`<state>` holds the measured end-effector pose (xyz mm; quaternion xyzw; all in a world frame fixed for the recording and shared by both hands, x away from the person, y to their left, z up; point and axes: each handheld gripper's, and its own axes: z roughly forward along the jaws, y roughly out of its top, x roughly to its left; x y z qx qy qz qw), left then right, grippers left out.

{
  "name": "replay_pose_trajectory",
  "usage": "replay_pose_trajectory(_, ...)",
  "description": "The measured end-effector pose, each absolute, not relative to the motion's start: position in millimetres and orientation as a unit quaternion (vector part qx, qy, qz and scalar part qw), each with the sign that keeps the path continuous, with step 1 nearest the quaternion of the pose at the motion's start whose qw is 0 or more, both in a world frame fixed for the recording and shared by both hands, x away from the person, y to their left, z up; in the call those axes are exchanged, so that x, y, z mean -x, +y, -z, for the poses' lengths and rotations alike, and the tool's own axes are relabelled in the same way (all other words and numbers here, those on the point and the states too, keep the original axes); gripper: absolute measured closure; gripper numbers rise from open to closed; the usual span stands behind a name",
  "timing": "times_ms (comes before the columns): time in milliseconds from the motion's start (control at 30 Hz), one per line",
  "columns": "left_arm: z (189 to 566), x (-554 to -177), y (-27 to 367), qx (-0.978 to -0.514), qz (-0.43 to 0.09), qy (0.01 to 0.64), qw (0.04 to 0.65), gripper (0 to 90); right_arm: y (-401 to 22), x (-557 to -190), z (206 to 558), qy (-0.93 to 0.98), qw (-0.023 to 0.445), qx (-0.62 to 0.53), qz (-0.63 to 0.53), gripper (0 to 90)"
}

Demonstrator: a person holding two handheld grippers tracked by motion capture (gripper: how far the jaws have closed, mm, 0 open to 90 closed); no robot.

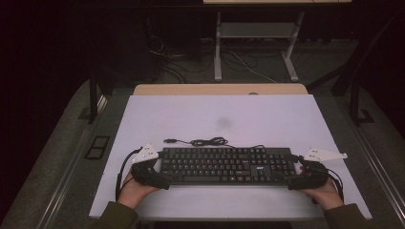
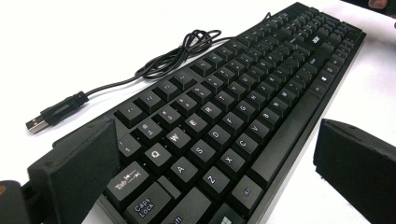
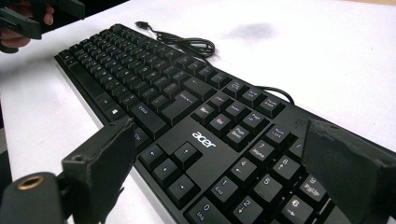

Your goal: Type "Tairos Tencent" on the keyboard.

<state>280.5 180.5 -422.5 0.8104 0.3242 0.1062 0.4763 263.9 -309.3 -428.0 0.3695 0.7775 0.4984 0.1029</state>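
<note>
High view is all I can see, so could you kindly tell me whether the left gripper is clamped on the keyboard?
Observer: No. In the left gripper view, the left gripper straddles the Tab end of the keyboard, with bare table between one jaw and the front edge.
Operator: And the right gripper?
Observer: The right gripper straddles the number pad end, jaws standing wide.
Operator: Any brand marking?
Observer: A white acer logo sits above the arrow keys.
</note>
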Motion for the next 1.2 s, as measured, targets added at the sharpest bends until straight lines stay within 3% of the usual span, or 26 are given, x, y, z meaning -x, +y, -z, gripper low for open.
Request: replay_pose_trajectory(1200, 423.9, -279.1, 172.8, -0.810, -0.097, 0.317, 0.484, 0.0, -271.2, -283.3, 415.4, 0.788, 0.083, -0.334, -0.510, 10.2)
